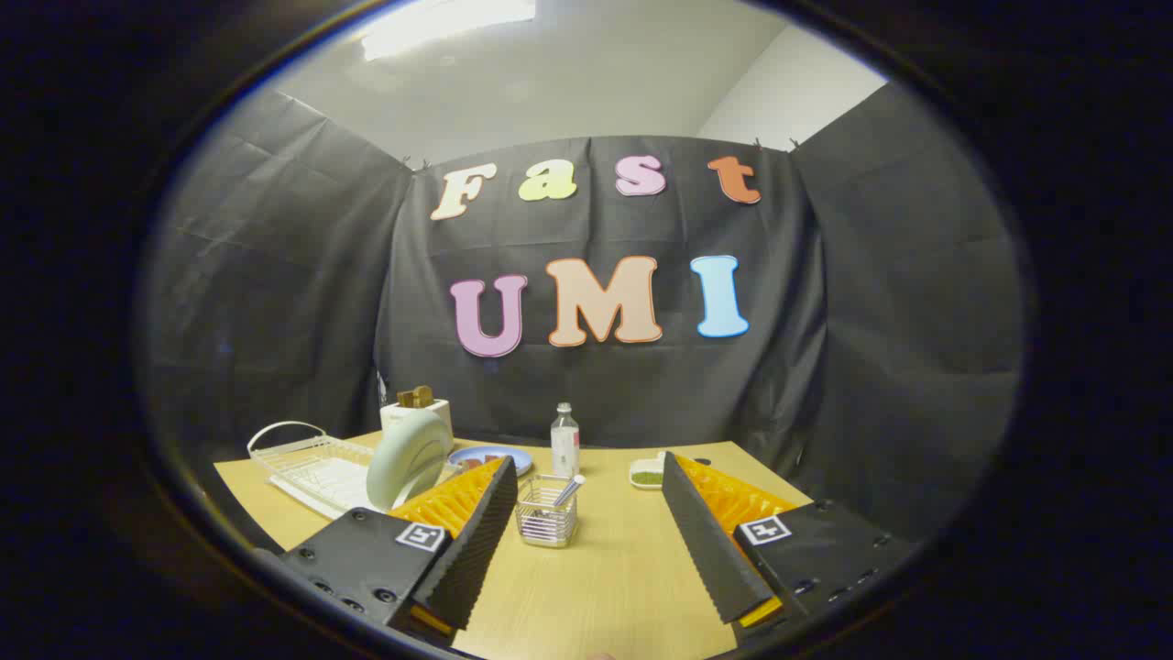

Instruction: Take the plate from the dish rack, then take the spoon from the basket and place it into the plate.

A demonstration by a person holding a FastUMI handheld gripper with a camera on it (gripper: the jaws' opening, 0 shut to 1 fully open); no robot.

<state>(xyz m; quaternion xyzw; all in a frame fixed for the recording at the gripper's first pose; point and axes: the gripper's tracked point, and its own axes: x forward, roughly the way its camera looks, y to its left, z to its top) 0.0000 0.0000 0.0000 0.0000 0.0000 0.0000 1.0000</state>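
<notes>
Plate in rack, wooden table; claw spread.

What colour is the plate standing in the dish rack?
Pale green plate, best in the gripper view; the tongs are open.

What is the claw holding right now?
Nothing. The claw is open, with bare table between its fingers. The wire basket sits just ahead, and the plate stands in the dish rack.

Wooden table bears dish rack, basket (wire), bottle, toaster.
</notes>
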